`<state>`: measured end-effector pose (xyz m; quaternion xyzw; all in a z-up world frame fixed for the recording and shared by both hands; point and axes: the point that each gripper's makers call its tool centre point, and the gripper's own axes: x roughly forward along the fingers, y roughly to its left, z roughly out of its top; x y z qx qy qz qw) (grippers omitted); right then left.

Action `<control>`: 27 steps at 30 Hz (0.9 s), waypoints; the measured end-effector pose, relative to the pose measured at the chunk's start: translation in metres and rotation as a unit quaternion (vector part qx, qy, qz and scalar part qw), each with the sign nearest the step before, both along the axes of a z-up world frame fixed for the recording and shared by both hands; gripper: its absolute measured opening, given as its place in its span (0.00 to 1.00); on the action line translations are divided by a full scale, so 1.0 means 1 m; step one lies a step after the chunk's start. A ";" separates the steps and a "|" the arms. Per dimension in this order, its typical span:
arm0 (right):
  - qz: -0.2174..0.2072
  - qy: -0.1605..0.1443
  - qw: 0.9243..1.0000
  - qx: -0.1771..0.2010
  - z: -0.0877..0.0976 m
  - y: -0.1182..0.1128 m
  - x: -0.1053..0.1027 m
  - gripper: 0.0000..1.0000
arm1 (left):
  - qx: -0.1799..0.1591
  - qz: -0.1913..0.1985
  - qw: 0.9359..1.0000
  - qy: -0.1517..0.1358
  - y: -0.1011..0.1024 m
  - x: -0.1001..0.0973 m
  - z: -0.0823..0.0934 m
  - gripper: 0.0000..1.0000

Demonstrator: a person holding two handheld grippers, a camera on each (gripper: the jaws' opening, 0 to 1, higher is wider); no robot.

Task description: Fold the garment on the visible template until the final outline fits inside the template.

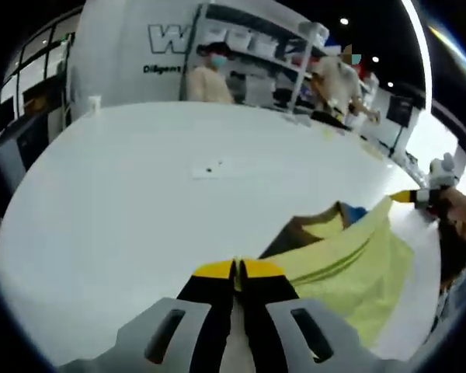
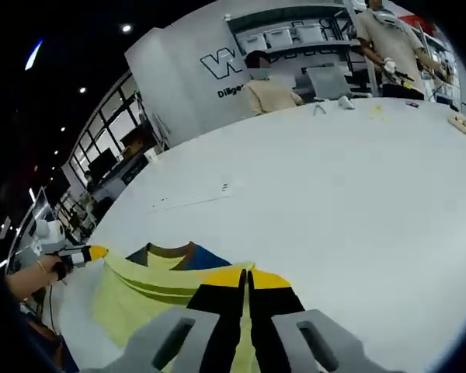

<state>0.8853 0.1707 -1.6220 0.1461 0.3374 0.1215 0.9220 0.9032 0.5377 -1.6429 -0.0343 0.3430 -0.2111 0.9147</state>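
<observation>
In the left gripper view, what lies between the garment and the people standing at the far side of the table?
Bare white table, apart from a small pale patch with a dark dot. The yellow garment lies near; the people stand beyond the far edge.

Both tools, left (image 1: 238, 270) and right (image 2: 247, 278), have their yellow-tipped jaws pressed together, held low.

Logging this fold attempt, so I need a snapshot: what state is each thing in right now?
Yellow shirt: partly folded and rumpled on the table, collar showing, held at two edges.
Left gripper: jaws together, pinching the shirt's edge.
Right gripper: jaws together, pinching the shirt's edge.
White table: bare apart from the shirt and small bits far off.
</observation>
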 end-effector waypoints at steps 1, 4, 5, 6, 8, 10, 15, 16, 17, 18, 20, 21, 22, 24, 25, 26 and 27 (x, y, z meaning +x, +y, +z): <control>-0.001 0.001 1.000 0.000 -0.002 -0.001 0.001 0.00 | 0.001 -0.001 1.000 0.003 0.001 0.001 -0.005 0.00; -0.013 0.010 1.000 0.001 -0.014 -0.007 0.010 0.00 | 0.001 0.005 1.000 0.005 0.004 0.000 -0.006 0.00; -0.011 0.013 1.000 -0.001 -0.016 -0.006 0.009 0.00 | 0.008 0.006 1.000 0.003 0.006 0.001 -0.006 0.00; -0.008 0.016 1.000 -0.002 -0.017 -0.004 0.008 0.00 | 0.015 0.007 1.000 0.000 0.008 0.001 -0.005 0.01; -0.004 0.017 1.000 -0.006 -0.016 -0.002 0.006 0.00 | 0.018 0.008 1.000 -0.001 0.009 0.001 -0.006 0.01; -0.001 0.018 1.000 -0.010 -0.016 -0.001 0.003 0.00 | 0.021 0.009 1.000 -0.002 0.009 0.002 -0.006 0.05; 0.040 0.020 0.995 -0.091 -0.026 -0.009 -0.001 0.13 | 0.074 -0.011 0.997 -0.014 0.022 -0.004 -0.005 0.15; 0.045 0.020 0.995 -0.090 -0.028 -0.007 -0.001 0.15 | 0.069 -0.017 0.997 -0.022 0.018 -0.005 -0.002 0.17; 0.056 0.019 0.994 -0.093 -0.030 -0.006 -0.001 0.14 | 0.064 -0.028 0.997 -0.026 0.014 -0.007 0.000 0.20; 0.067 0.018 0.992 -0.104 -0.030 -0.006 -0.002 0.13 | 0.065 -0.041 0.997 -0.028 0.008 -0.011 0.003 0.23; 0.086 0.019 0.989 -0.116 -0.034 -0.003 -0.004 0.14 | 0.066 -0.056 0.996 -0.035 0.005 -0.011 0.003 0.27; 0.090 0.019 0.988 -0.120 -0.035 -0.003 -0.005 0.15 | 0.065 -0.060 0.995 -0.039 0.004 -0.011 0.003 0.29; 0.098 0.020 0.987 -0.123 -0.036 0.001 -0.007 0.16 | 0.061 -0.067 0.995 -0.042 0.002 -0.012 0.004 0.30; 0.124 0.027 0.983 -0.136 -0.038 0.005 -0.012 0.16 | 0.059 -0.084 0.994 -0.040 -0.002 -0.013 -0.001 0.31; 0.126 0.028 0.982 -0.139 -0.039 0.005 -0.013 0.17 | 0.060 -0.094 0.993 -0.032 -0.005 -0.016 -0.005 0.31; 0.135 0.032 0.980 -0.145 -0.047 0.005 -0.012 0.18 | 0.065 -0.102 0.992 -0.025 -0.007 -0.019 -0.011 0.31; 0.133 0.032 0.980 -0.145 -0.048 0.005 -0.011 0.18 | 0.081 -0.112 0.990 -0.014 -0.006 -0.022 -0.020 0.32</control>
